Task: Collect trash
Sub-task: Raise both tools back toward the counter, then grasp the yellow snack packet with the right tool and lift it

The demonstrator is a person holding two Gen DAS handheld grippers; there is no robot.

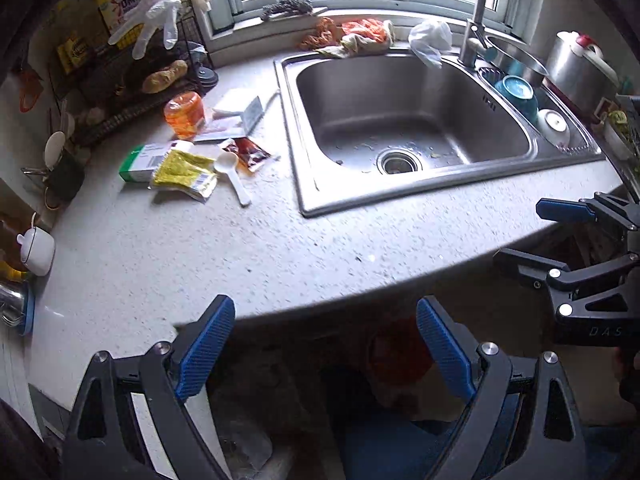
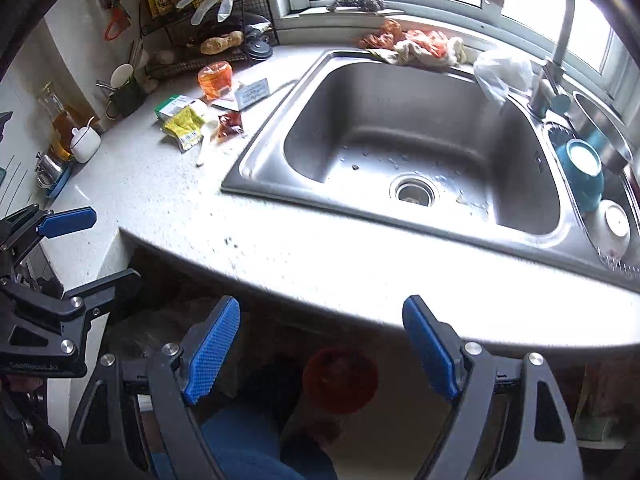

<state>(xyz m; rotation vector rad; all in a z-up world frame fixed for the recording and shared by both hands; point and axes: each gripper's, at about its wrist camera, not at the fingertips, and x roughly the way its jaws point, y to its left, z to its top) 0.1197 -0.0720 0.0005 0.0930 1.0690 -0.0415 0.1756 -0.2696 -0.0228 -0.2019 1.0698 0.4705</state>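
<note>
Trash lies in a heap on the white counter left of the sink: a yellow wrapper (image 1: 184,174) (image 2: 185,126), a green and white box (image 1: 142,162) (image 2: 173,105), a white plastic spoon (image 1: 232,176) (image 2: 206,140), a red sauce packet (image 1: 248,153) (image 2: 231,124), an orange plastic cup (image 1: 185,114) (image 2: 215,77) and white paper packets (image 1: 244,110) (image 2: 252,92). My left gripper (image 1: 326,336) is open and empty at the counter's front edge; it also shows in the right wrist view (image 2: 104,244). My right gripper (image 2: 322,334) is open and empty, to the right of the left one (image 1: 520,236).
A steel sink (image 1: 400,120) (image 2: 400,148) fills the counter's right half, with rags (image 1: 352,38) and a plastic bag (image 1: 430,40) behind it and bowls (image 1: 516,96) in the side basin. A wire rack (image 1: 120,80) and jars stand at the back left.
</note>
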